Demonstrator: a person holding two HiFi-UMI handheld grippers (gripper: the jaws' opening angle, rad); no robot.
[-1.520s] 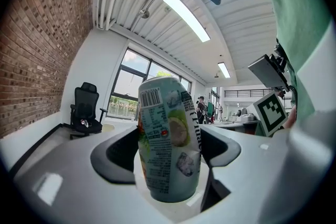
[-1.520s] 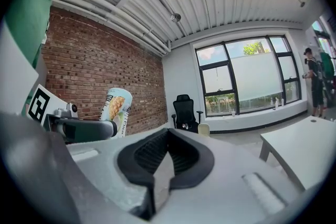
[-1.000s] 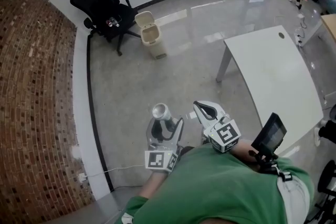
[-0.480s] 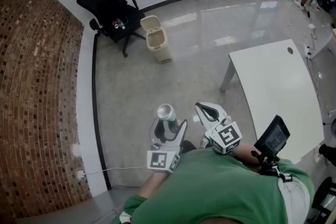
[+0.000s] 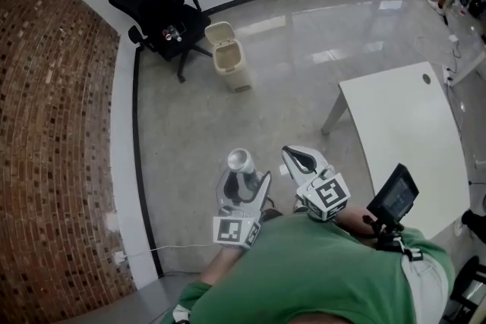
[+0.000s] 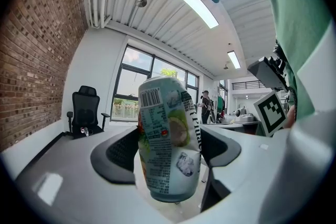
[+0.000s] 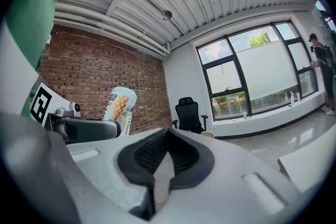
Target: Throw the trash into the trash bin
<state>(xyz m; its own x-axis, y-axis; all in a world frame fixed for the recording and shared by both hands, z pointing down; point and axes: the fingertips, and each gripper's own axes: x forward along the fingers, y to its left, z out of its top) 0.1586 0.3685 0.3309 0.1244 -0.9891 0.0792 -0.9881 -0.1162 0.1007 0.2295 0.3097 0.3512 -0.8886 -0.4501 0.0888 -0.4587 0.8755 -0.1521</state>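
**Can in carriage, trash bin still far across the floor**

Change. In the head view the office chair point(image 5: 156, 7) and the cream trash bin point(image 5: 229, 57) have drifted slightly right and nearer over the last second. The white tabletop point(image 5: 414, 125) has slid toward the right edge. Both grippers keep their pose. This suggests the person is turning toward the bin, so the carry stage is under way and the drop is not yet due.

Left to right. The bin stands far left, just right of the chair, well apart from both grippers. The left hand-held gripper point(image 5: 243, 190) clamps the drink can point(image 5: 239, 161) upright, near the body. The right hand-held gripper point(image 5: 298, 158), just beside it, is closed with nothing held.

Views compared. The head view shows only the can's silver top, and it alone places the bin in the room. The left gripper view shows the can's barcode and printed label, and both pads pressing its sides. The right gripper view shows its jaws meeting on nothing.
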